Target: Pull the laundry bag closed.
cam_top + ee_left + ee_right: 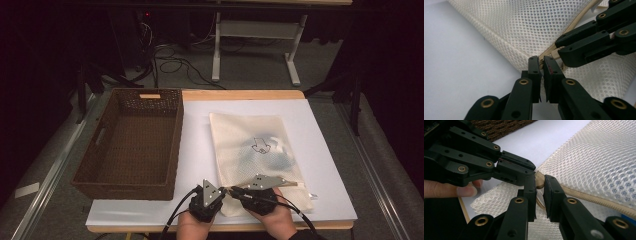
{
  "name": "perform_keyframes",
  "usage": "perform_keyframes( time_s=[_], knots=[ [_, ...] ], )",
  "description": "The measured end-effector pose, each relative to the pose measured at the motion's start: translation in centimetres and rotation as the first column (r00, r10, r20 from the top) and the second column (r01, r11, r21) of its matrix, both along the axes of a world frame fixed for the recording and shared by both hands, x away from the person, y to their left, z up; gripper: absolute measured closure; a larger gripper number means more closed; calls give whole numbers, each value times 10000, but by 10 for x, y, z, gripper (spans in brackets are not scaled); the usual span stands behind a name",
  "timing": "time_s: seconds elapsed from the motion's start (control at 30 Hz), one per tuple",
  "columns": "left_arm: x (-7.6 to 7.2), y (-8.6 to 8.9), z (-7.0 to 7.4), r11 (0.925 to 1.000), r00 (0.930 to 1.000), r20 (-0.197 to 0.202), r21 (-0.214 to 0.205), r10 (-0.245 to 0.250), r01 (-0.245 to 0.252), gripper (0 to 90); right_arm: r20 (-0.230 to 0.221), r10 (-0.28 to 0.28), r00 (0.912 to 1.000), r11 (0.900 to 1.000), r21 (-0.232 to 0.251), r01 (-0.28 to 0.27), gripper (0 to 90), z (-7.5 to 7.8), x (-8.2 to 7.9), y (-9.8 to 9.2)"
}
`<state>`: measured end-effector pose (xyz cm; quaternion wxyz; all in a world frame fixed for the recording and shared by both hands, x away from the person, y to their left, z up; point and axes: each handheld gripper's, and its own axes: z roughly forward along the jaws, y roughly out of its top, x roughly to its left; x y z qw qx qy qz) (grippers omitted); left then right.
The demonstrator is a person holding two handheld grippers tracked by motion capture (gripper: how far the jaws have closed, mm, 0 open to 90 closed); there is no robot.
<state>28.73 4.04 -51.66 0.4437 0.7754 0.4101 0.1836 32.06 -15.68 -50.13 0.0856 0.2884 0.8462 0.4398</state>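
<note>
Two grippers, left gripper (223, 191) and right gripper (231, 190), pinch the soft, light mesh bag (255, 150) at its zipper (584, 196) end, lower centre; the stiffer zipper tape gives the best hold.

Both of the person's hands sit side by side at the near edge, forearms coming in low. The left gripper (214, 192) points inward to the right, its two black fingers (534, 72) drawn almost together. The right gripper (239, 192) points left toward it, tips nearly meeting the other's; its fingers (552, 192) stand close together too. A fingertip of the left hand (465, 190) curls under its gripper's body.
</note>
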Motion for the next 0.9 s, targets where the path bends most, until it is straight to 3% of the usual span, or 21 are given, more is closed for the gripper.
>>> perform_keyframes(
  time_s=[0.03,0.2,0.3,0.47,0.6,0.7,0.77,0.9],
  knots=[
    [0,0,0,10000,10000,-73,-26,-8,8,822,16,14,10000,10000,-10,-14,877,0,0,0],
    [1,1,-2,9999,9996,-245,-4,-113,113,797,146,26,9999,10000,-40,-25,879,2,-3,0],
    [3,4,-3,9996,9983,-570,-257,-108,93,743,242,-7,9997,10000,21,7,880,3,-3,-1],
    [8,7,-5,9958,9946,-1009,-896,-260,170,726,331,-69,9994,9998,178,63,881,7,-5,-4],
    [11,11,-6,9865,9847,-1664,-1622,-516,243,826,396,-25,9992,9999,135,20,881,7,-6,-5],
    [10,12,-5,9879,9870,-1503,-1510,-577,348,849,316,-13,9995,10000,90,10,877,6,-7,-5],
    [7,10,-3,9923,9931,-1113,-1221,-357,220,853,309,-13,9995,10000,49,11,874,5,-7,-5],
    [4,7,0,9966,9980,-569,-796,-275,229,855,290,-98,9995,9999,86,96,862,3,-6,-4]
  ],
)
